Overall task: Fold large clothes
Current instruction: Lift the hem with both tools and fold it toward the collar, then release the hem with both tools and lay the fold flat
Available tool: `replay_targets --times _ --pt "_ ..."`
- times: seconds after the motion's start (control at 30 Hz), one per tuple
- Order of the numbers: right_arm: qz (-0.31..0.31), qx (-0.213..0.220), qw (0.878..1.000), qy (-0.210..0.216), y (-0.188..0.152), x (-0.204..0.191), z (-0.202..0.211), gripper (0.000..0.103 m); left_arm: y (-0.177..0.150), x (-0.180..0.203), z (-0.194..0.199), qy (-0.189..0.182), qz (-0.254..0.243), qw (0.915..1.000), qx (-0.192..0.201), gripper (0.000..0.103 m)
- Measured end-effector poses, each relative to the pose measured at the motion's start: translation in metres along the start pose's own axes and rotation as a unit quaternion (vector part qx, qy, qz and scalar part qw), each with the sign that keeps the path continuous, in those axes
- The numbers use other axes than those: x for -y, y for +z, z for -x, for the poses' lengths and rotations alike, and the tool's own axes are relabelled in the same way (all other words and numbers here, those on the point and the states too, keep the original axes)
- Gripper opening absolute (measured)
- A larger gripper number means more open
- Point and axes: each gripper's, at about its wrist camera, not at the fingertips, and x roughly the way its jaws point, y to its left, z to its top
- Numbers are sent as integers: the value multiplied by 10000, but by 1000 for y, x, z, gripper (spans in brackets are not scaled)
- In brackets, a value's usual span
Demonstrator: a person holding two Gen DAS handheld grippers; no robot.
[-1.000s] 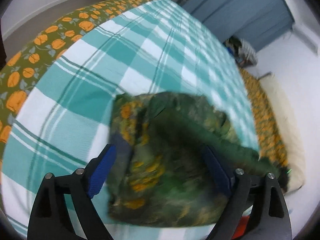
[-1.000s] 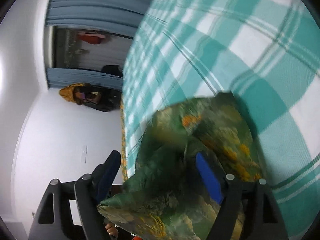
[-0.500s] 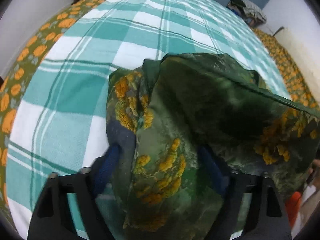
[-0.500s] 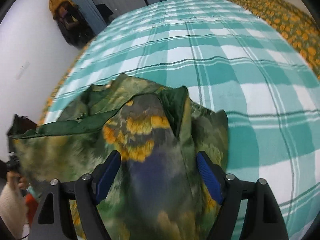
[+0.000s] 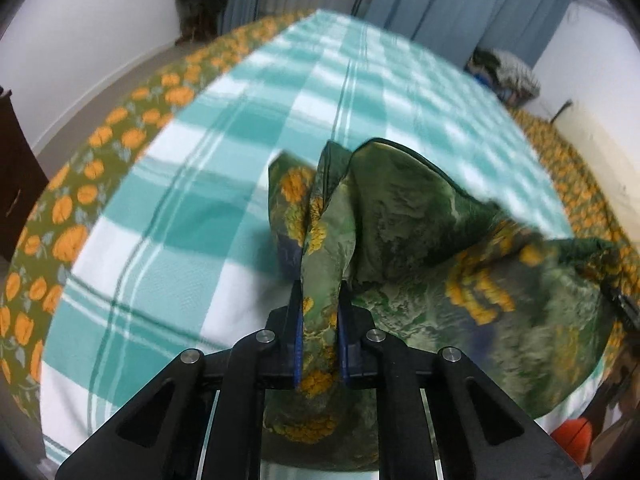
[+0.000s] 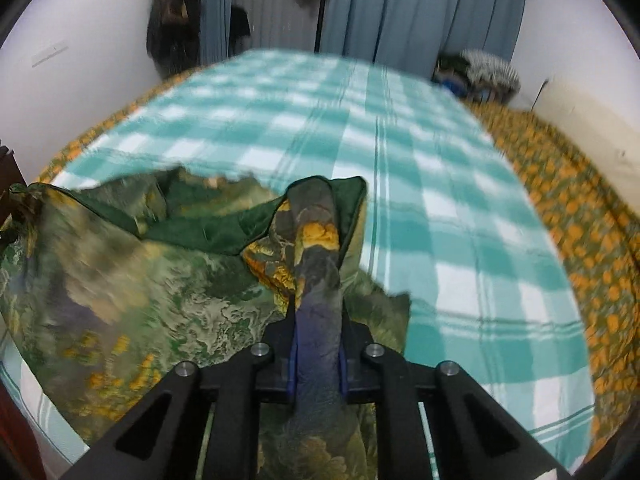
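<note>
left gripper [image 5: 319, 304] and right gripper [image 6: 317, 320]: jaws just closed, each clamped on the green garment [image 5: 420, 240]. fabric looks thin, limp, probably slippery; grip bunched edges.

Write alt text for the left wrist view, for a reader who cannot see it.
The left gripper, its jaws just closed, pinches a bunched fold of a green garment with yellow flower print above a bed. A teal-and-white checked blanket covers the bed over an orange-flowered sheet; blue curtains hang behind.
</note>
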Motion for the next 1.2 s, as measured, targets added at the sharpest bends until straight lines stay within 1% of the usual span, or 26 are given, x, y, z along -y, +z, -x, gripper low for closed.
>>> replay_targets --times 0.07,0.13,0.17,0.23,0.3,0.33,0.37,0.43,0.5,0.53,0.6,0.67,0.73,0.8,0.93,1.03,1.2 --pt "-24 353 9993 -97 18 3 14 14 20 10 11 -74 -12 9995 319 8" --pt "-100 667 9975 -197 36 8 22 14 39 22 17 -32 -142 9982 576 8" --pt "-155 784 9965 -244 46 11 23 14 51 30 17 50 -211 9972 717 8" --pt "-317 936 9944 -381 66 20 16 14 71 38 8 116 -210 9957 890 8" --pt "-386 1005 9927 -539 77 25 1 14 82 41 -14 352 -246 9947 939 8" --pt "-428 981 9926 -579 79 27 -8 14 85 41 -29 474 -250 9945 897 8" --pt "-487 919 9925 -638 79 31 -23 14 85 38 -53 659 -268 9944 781 8" --pt "-604 592 9939 -715 72 35 -60 14 79 35 -87 893 -370 9938 555 8" --pt "-630 264 9950 -722 58 35 -90 14 62 31 -121 1150 -533 9914 321 9" --pt "-628 4 9956 -702 46 34 -112 14 51 27 -138 1244 -600 9902 228 9" --pt "-647 -289 9953 -665 25 31 -136 14 32 20 -154 1254 -610 9900 189 11" --pt "-828 -516 9940 -502 4 33 -159 14 18 19 -163 1273 -703 9890 275 13" --pt "-1012 -623 9923 -336 -11 34 -176 14 12 24 -168 1354 -824 9866 389 13" --pt "-1095 -652 9914 -297 -20 33 -185 14 10 24 -174 1339 -836 9866 412 13" --pt "-1246 -678 9898 -159 -24 39 -196 14 10 19 -180 1080 -643 9911 449 13" --pt "-1307 -644 9893 -82 -27 39 -198 16 10 15 -182 950 -560 9927 497 13" --pt "-1243 -595 9903 -181 -27 37 -202 16 10 13 -181 883 -511 9935 503 13"
